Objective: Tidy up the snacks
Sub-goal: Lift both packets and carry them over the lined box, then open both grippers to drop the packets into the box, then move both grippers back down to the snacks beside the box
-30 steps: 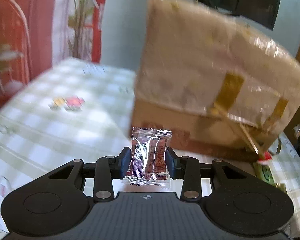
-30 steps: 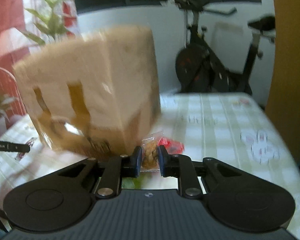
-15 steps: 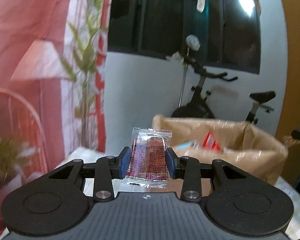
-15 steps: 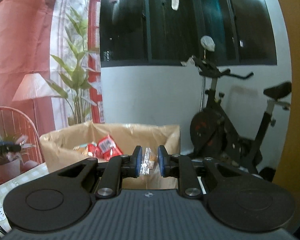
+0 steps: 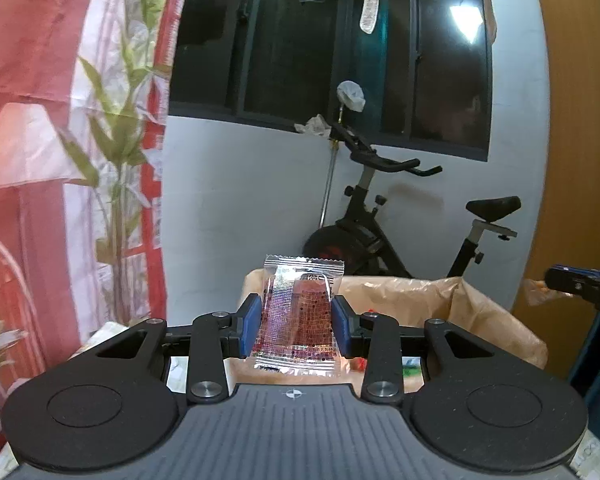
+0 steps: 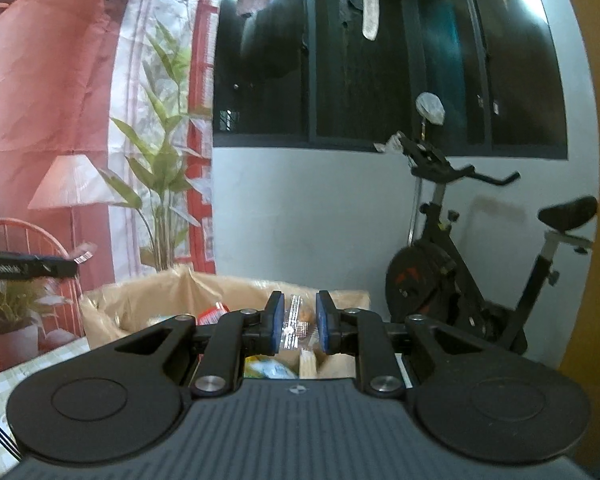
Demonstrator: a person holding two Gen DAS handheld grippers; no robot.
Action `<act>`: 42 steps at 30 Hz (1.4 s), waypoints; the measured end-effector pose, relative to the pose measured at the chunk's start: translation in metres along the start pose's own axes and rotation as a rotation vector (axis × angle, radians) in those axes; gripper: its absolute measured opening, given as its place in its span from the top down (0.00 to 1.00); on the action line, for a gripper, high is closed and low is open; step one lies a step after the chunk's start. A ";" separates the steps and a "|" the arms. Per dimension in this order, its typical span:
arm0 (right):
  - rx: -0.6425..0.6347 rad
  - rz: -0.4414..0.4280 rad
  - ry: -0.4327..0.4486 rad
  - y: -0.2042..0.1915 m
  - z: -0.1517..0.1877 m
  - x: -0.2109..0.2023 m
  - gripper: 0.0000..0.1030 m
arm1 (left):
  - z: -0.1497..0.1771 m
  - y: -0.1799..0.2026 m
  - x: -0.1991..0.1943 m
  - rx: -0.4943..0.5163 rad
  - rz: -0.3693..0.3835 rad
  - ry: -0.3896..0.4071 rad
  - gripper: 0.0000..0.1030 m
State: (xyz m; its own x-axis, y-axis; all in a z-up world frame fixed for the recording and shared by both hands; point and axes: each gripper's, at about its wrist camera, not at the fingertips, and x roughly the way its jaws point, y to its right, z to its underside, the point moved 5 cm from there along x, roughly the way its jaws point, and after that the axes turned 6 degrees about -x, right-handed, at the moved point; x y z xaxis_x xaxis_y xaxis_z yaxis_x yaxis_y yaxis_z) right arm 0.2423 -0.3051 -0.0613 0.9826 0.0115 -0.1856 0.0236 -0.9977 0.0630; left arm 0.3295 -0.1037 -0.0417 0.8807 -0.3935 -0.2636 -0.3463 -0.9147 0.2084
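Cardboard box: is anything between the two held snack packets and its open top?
Nothing visible blocks either. The left gripper holds the red snack packet just before the cardboard box; the right gripper holds a clear packet over its open top, where other snacks already lie.

My left gripper points almost level, and its jaws squeeze a clear plastic snack packet with red print. My right gripper points almost level too, and its jaws pinch a small clear wrapper with brown bits inside.
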 end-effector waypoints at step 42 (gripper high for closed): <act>0.041 -0.026 -0.309 0.025 0.134 -0.030 0.53 | 0.127 0.030 -0.009 -0.042 0.033 -0.271 0.40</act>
State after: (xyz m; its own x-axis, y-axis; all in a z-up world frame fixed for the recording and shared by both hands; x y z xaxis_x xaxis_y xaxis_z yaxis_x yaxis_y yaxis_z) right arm 0.1888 -0.3394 -0.1852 0.8789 0.0223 -0.4766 0.0340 -0.9993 0.0161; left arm 0.2698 -0.1393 -0.1525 0.7484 -0.4389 -0.4973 -0.3551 -0.8984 0.2584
